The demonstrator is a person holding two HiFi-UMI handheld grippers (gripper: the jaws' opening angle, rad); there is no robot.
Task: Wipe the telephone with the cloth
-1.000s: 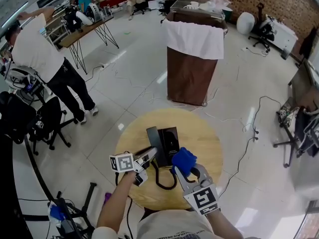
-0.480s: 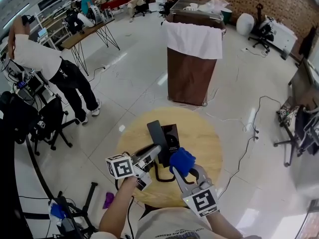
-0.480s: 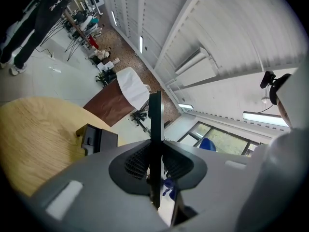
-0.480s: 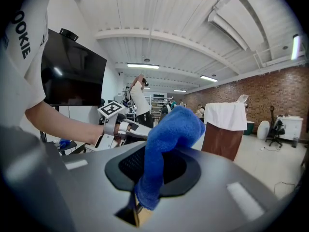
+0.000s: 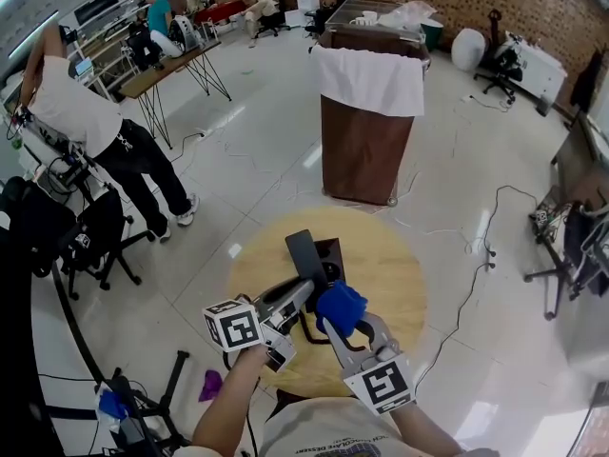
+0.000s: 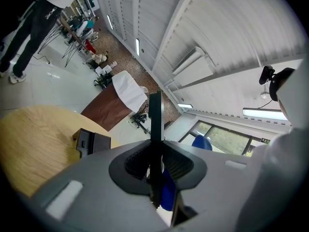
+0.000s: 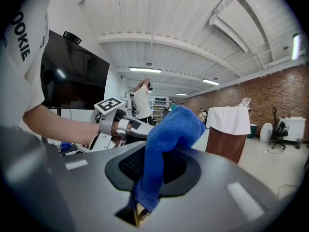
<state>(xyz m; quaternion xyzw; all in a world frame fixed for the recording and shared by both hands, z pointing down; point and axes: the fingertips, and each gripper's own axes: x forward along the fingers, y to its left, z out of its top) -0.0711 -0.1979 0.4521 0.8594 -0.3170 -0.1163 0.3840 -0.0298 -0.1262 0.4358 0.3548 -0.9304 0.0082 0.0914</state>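
— Blue cloth (image 5: 339, 305): who has it?
— Right tool (image 5: 350, 324), clamped shut on it. The wad bulges over the jaws, just beside the handset (image 5: 304, 252).
— And the handset?
— Left tool (image 5: 303, 291) grips its lower end and holds it tilted above the round wooden counter (image 5: 400, 269).
— The base (image 5: 332, 251)?
— On the counter, behind the handset. A black cord (image 5: 306, 335) loops under the tools.

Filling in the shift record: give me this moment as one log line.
left gripper: shut on handset, off telephone base | right gripper: shut on blue cloth | cloth near handset, contact unclear
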